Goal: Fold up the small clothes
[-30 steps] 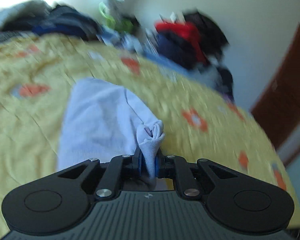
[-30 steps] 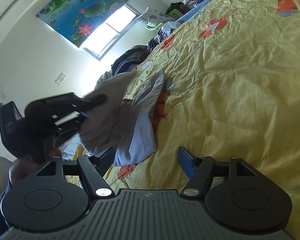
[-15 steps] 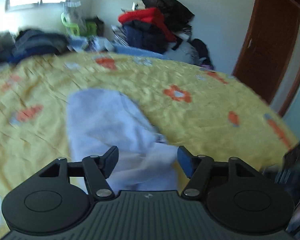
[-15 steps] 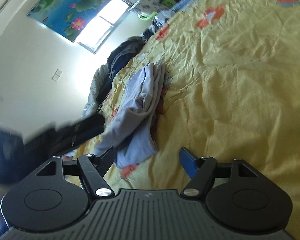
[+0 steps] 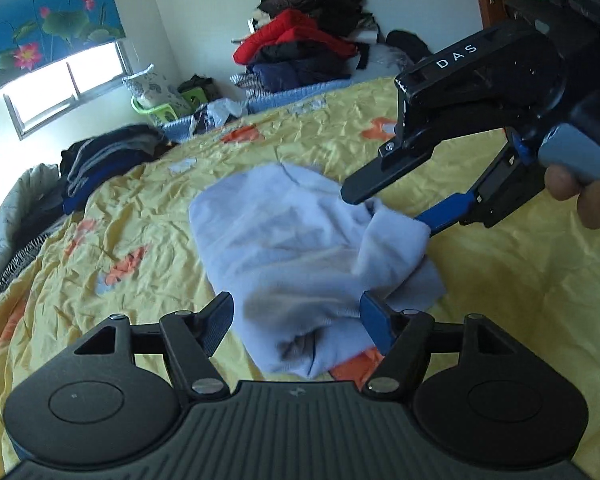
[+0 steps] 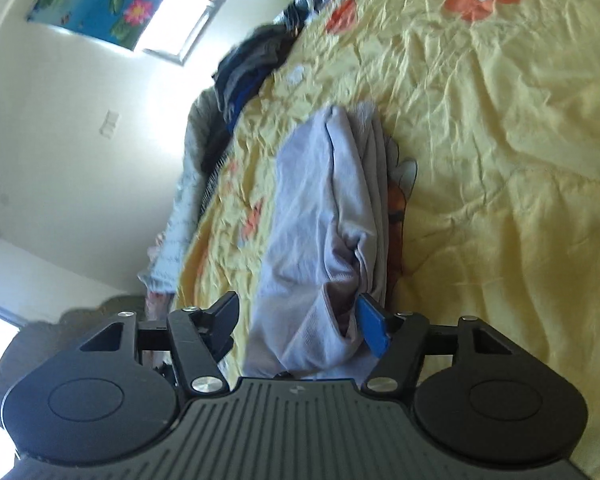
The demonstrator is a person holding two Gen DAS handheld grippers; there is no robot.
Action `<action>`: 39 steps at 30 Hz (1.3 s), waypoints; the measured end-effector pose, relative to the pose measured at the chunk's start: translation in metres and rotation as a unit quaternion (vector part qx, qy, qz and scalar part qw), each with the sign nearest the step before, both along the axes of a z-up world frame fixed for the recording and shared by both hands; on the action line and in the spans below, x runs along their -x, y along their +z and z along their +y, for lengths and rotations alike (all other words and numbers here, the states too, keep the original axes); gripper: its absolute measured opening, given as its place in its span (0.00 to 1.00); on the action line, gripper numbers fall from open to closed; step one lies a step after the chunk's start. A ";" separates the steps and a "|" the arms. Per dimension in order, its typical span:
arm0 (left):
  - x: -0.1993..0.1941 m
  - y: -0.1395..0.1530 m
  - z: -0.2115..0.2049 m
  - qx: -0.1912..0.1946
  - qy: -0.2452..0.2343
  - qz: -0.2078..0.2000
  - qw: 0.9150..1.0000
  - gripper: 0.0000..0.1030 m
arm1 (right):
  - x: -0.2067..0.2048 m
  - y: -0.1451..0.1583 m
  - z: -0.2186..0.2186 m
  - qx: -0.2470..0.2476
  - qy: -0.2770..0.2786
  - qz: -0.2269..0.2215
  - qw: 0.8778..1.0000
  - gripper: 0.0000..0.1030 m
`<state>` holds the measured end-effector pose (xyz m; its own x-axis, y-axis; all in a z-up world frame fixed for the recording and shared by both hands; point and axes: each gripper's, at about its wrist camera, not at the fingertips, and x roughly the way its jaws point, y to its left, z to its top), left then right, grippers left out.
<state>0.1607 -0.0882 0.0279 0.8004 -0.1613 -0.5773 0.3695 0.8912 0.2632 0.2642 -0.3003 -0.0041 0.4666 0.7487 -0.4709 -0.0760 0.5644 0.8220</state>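
Observation:
A small pale lavender garment [image 5: 276, 232] lies rumpled and partly folded on the yellow bedspread [image 5: 140, 200]. My left gripper [image 5: 296, 312] is open over its near end, with cloth between the fingers but neither pad pressing on it. In the left wrist view my right gripper [image 5: 392, 216] reaches in from the right, one finger above and one below a raised fold of the garment. From the right wrist view, the right gripper [image 6: 298, 308] is closing around the garment [image 6: 312, 200]. Its blue pad touches the cloth edge and the other finger stands clear.
A dark stack of folded clothes [image 5: 108, 152] sits at the bed's left edge. A heap of red and dark clothes [image 5: 300, 52] lies beyond the far end, beside a green basket [image 5: 156, 104]. A person's hand [image 5: 592, 200] holds the right gripper. Bare bedspread [image 6: 500, 160] spreads to the right.
My left gripper let go of the bunched cloth, opened and rolled level. The right gripper swung in over the garment's right side and its jaws have narrowed.

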 end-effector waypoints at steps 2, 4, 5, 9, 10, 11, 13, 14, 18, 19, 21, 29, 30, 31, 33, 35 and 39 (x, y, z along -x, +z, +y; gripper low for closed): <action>-0.005 -0.009 0.001 -0.001 0.006 0.013 1.000 0.68 | -0.001 -0.004 0.006 0.021 0.007 0.010 1.000 0.52; -0.013 -0.016 0.008 0.008 0.024 0.022 0.999 0.71 | 0.000 -0.010 0.006 0.018 0.009 0.020 1.000 0.29; -0.019 -0.019 0.014 0.017 0.038 0.029 0.999 0.71 | 0.000 -0.013 0.005 0.011 0.010 0.027 1.000 0.10; -0.022 -0.014 0.028 0.039 0.056 0.037 0.997 0.71 | 0.007 -0.014 0.000 0.019 0.011 0.030 0.999 0.08; -0.019 -0.013 0.030 0.034 0.053 0.031 0.998 0.71 | 0.009 -0.014 0.000 0.031 0.012 0.031 0.999 0.07; -0.018 -0.014 0.032 0.036 0.053 0.031 0.997 0.71 | 0.011 -0.016 -0.002 0.038 0.013 0.035 0.999 0.07; -0.020 -0.017 0.041 0.051 0.079 0.040 0.995 0.69 | 0.015 -0.021 -0.006 0.055 0.012 0.040 0.998 0.06; -0.022 -0.019 0.046 0.058 0.098 0.047 0.992 0.69 | 0.017 -0.026 -0.007 0.057 0.011 0.048 0.997 0.06; -0.018 -0.017 0.047 0.085 0.092 0.061 0.990 0.42 | 0.023 -0.034 -0.007 0.053 0.009 0.046 0.998 0.04; -0.016 -0.016 0.040 0.065 0.086 0.052 0.993 0.42 | 0.024 -0.033 -0.007 0.052 0.009 0.044 0.998 0.05; -0.013 -0.013 0.032 0.037 0.083 0.043 0.995 0.43 | 0.024 -0.029 -0.008 0.040 0.013 0.045 0.998 0.20; 0.004 0.014 0.008 0.008 0.032 -0.015 0.999 0.44 | -0.012 0.033 -0.021 -0.013 -0.021 -0.047 0.999 0.48; 0.002 0.012 0.002 0.003 0.025 -0.020 0.999 0.44 | -0.023 0.036 -0.013 -0.019 -0.012 -0.049 0.999 0.52; -0.003 0.009 -0.003 -0.002 0.018 -0.016 1.000 0.44 | -0.035 0.035 -0.004 -0.028 -0.002 -0.046 0.999 0.53; -0.011 -0.003 -0.008 -0.026 0.020 -0.003 0.999 0.44 | -0.059 0.028 0.019 -0.035 0.013 -0.022 0.999 0.57; -0.012 -0.013 -0.004 -0.043 0.025 -0.001 0.999 0.45 | -0.074 0.014 0.038 -0.002 0.026 0.005 1.000 0.57; -0.021 -0.020 0.038 0.070 0.061 0.061 0.994 0.45 | -0.072 -0.024 0.032 0.033 0.005 0.029 0.999 0.16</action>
